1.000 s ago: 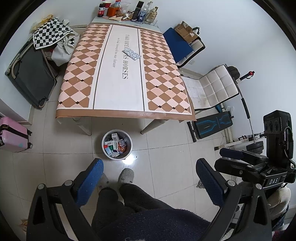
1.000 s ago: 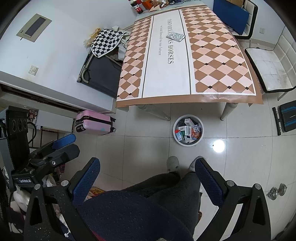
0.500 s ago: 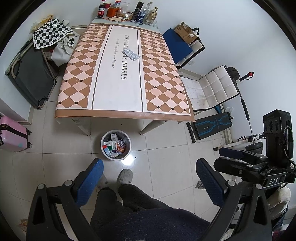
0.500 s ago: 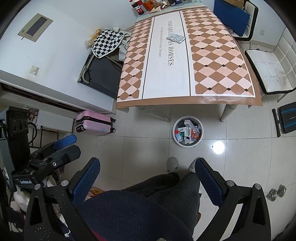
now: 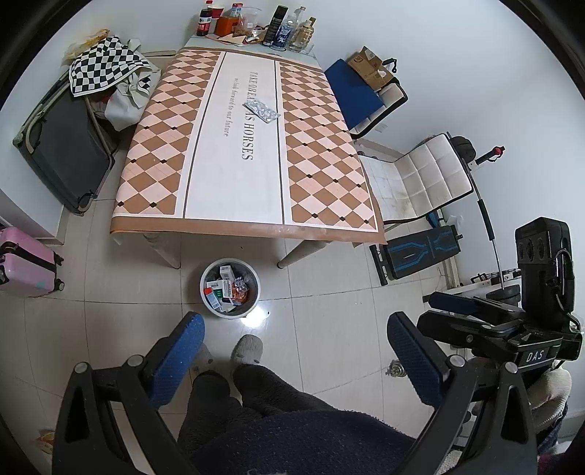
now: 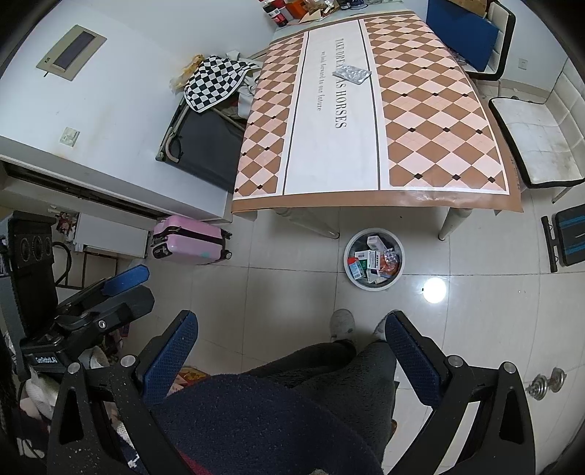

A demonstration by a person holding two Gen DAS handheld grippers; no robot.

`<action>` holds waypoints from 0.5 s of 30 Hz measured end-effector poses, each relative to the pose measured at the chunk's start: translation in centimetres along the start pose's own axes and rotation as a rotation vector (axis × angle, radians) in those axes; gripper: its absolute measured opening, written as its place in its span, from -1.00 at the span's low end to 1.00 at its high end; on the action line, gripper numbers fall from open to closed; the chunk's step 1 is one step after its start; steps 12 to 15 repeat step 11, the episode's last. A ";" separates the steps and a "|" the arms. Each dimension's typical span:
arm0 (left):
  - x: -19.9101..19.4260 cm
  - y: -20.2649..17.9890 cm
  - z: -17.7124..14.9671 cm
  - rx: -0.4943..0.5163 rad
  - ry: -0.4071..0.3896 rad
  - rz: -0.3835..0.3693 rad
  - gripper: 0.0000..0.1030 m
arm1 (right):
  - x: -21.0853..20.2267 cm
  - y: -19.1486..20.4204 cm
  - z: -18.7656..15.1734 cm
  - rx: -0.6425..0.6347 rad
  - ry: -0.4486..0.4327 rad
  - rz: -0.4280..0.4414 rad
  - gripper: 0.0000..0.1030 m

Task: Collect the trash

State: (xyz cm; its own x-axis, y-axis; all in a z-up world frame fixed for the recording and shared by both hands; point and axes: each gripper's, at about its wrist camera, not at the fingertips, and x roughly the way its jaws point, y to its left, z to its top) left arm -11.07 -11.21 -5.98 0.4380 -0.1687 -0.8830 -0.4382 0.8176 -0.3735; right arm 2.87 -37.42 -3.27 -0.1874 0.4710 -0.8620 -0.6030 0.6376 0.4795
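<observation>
Left wrist view shows our left gripper (image 5: 292, 350) and right gripper (image 6: 290, 350) spread empty, and reaching the far, flat blister packs (image 5: 261, 111) risks sliding them across the table (image 5: 234, 182), away from the wastebasket (image 5: 229, 287).

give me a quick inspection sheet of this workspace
surface: checkered brown and pink tablecloth over a table, mostly bare.
job's things: silver foil blister packs lie mid-table; round grey waste bin on the floor by the table's near edge, holding small boxes and packets.
clutter: bottles and cans crowd the far table end.
grippers: left tongs open, holding nothing; right tongs open, holding nothing; both above the person's legs.
cables: nothing seen on the table.
surroundings: pink hard-shell suitcase, open dark suitcase, white padded chair, tiled floor.
</observation>
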 end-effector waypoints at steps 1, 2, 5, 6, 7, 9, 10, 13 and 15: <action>0.1 -0.1 0.1 -0.001 0.000 0.001 0.98 | 0.0 0.0 0.1 0.000 0.000 0.002 1.00; 0.1 -0.1 0.2 -0.004 -0.001 0.002 0.98 | 0.1 -0.1 0.2 -0.001 0.001 0.002 1.00; 0.1 0.0 0.2 -0.002 0.004 0.000 0.98 | 0.2 -0.1 0.3 -0.001 0.003 0.006 1.00; 0.0 0.1 0.3 -0.006 0.002 0.000 0.98 | 0.3 -0.2 0.4 -0.004 0.004 0.004 1.00; 0.0 0.0 0.3 -0.007 0.002 -0.004 0.98 | 0.4 -0.3 0.5 -0.006 0.006 0.006 1.00; 0.1 -0.2 0.7 -0.013 -0.001 -0.001 0.98 | 0.5 -0.3 0.8 -0.009 0.011 0.011 1.00; 0.1 -0.3 0.7 -0.014 -0.001 -0.001 0.98 | 0.5 -0.4 1.0 -0.012 0.012 0.013 1.00; 0.1 -0.2 0.6 -0.015 -0.001 -0.004 0.98 | 0.5 -0.6 1.2 -0.013 0.014 0.016 1.00; 0.1 -0.2 0.6 -0.015 -0.001 -0.004 0.98 | 0.5 -0.6 1.2 -0.013 0.014 0.016 1.00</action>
